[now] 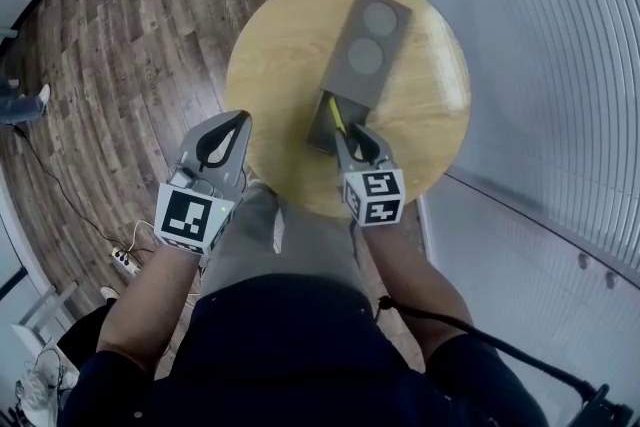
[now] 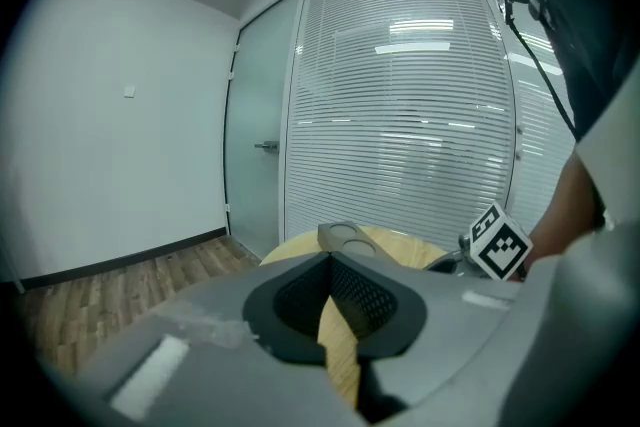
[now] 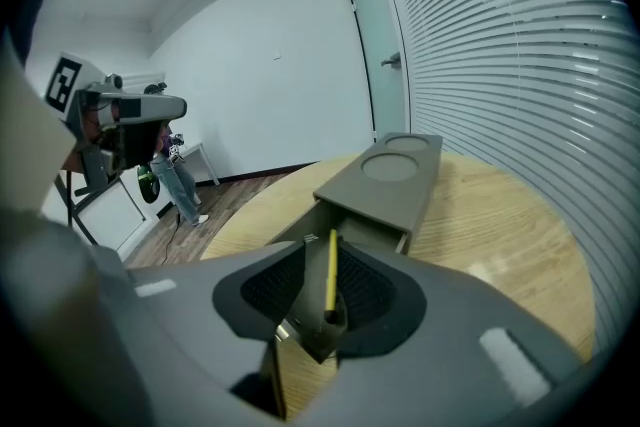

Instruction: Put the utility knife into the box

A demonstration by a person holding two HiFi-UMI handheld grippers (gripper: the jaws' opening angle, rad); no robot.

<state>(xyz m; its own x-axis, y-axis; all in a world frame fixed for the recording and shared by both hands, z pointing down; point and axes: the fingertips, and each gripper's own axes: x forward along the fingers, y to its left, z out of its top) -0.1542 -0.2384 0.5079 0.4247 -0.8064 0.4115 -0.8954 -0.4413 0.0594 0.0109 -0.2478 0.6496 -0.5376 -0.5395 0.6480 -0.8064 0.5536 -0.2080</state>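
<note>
A grey box (image 1: 365,45) with two round dents in its lid lies on the round wooden table (image 1: 280,45). Its drawer (image 1: 322,123) is pulled out toward me. The yellow and grey utility knife (image 1: 337,115) stands on edge in the drawer. In the right gripper view the utility knife (image 3: 331,275) is between the pads of my right gripper (image 3: 322,250), which stand apart from it, open. My left gripper (image 1: 240,120) hovers at the table's left front edge, its tips together and nothing in it. In the left gripper view the box (image 2: 345,237) shows beyond those tips.
A glass wall with blinds (image 1: 560,65) runs close along the table's right side. On the wooden floor at the left lie a power strip (image 1: 125,260) and a cable. A person (image 3: 170,170) stands far off near the back wall.
</note>
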